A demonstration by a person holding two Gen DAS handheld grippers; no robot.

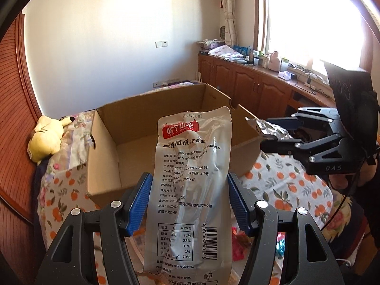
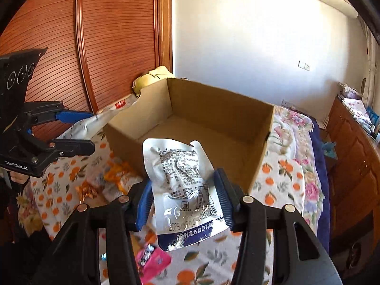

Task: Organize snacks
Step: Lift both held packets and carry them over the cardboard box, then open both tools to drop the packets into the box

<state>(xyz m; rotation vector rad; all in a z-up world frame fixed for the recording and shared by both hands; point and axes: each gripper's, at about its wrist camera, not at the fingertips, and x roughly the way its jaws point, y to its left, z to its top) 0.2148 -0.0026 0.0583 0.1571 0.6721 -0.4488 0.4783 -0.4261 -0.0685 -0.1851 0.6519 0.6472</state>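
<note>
In our left gripper we clamp a long clear pouch, dated 2026/01/03, marked 五香味. Our right gripper pinches a silver packet printed 逸方食品. Both hang before the open box on the bed. The right gripper's housing reads DAS, the left's GenRobot.AI.
</note>
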